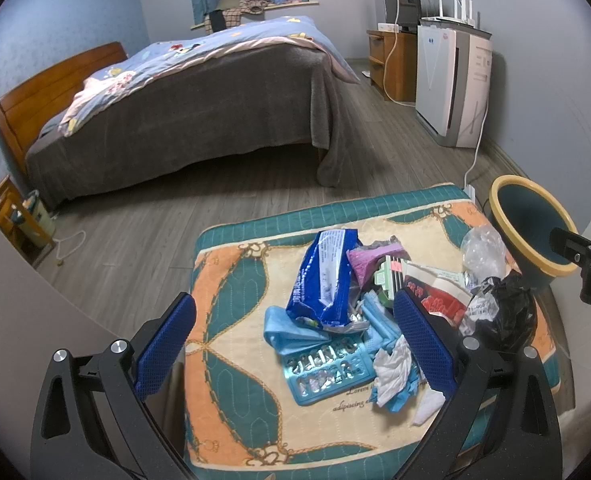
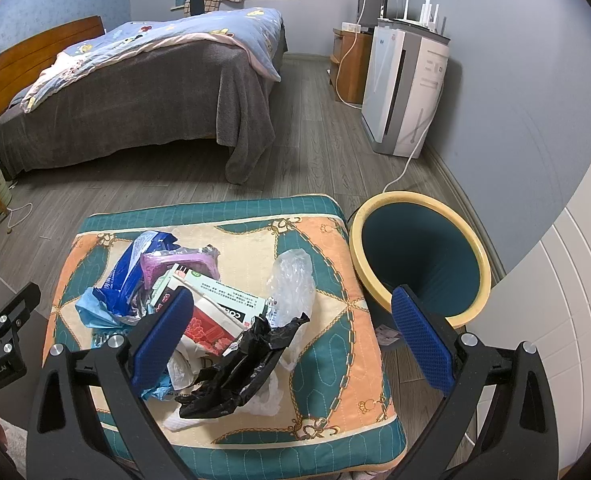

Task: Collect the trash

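Observation:
A pile of trash lies on a patterned cushion [image 1: 231, 360] [image 2: 327, 360]: a blue foil bag [image 1: 327, 276] [image 2: 125, 276], a blue blister pack [image 1: 327, 372], a purple wrapper [image 1: 365, 266] [image 2: 175, 264], a red and white packet [image 1: 441, 294] [image 2: 211, 326], crumpled white tissue [image 1: 391, 372], a clear plastic bag [image 1: 481, 248] [image 2: 293, 284] and a black plastic bag [image 1: 503, 316] [image 2: 239, 372]. A teal bin with a yellow rim [image 1: 535, 228] [image 2: 419, 256] stands right of the cushion. My left gripper [image 1: 295, 340] is open above the pile. My right gripper [image 2: 293, 332] is open above the black bag.
A bed [image 1: 183, 100] [image 2: 135, 92] with a grey blanket stands across the wood floor. A white air purifier [image 1: 451, 84] [image 2: 403, 84] and a wooden cabinet [image 1: 391, 64] stand by the right wall, with a white cable [image 2: 399, 176] on the floor.

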The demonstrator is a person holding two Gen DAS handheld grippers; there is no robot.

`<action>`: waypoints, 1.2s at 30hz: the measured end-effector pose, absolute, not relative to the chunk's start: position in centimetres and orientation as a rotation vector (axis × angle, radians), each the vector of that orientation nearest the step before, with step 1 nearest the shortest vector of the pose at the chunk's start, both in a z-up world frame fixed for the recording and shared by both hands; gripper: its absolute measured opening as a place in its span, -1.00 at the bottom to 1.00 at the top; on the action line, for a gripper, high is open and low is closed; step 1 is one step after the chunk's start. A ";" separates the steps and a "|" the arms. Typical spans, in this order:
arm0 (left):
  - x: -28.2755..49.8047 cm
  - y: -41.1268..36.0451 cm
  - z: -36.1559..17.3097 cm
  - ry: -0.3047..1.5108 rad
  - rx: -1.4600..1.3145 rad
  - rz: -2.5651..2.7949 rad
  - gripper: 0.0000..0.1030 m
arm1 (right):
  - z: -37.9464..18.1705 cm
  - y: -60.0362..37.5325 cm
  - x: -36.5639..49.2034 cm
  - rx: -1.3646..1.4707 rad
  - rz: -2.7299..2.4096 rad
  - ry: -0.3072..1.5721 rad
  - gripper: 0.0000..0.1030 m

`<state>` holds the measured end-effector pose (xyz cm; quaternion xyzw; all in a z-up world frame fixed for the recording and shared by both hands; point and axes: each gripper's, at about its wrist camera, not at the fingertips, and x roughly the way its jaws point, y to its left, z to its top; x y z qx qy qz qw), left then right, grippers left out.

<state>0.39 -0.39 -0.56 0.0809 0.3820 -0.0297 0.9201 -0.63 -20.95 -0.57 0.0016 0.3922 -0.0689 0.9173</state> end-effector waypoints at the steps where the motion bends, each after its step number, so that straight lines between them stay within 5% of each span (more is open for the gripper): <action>1: 0.4 -0.3 -0.5 0.785 0.166 -0.061 0.90 | -0.6 -20.9 -0.6 0.004 -0.141 0.807 0.89; 36: 0.2 -0.1 -1.0 0.798 0.151 -0.066 0.90 | -1.1 -20.7 -0.7 -0.027 -0.176 0.829 0.89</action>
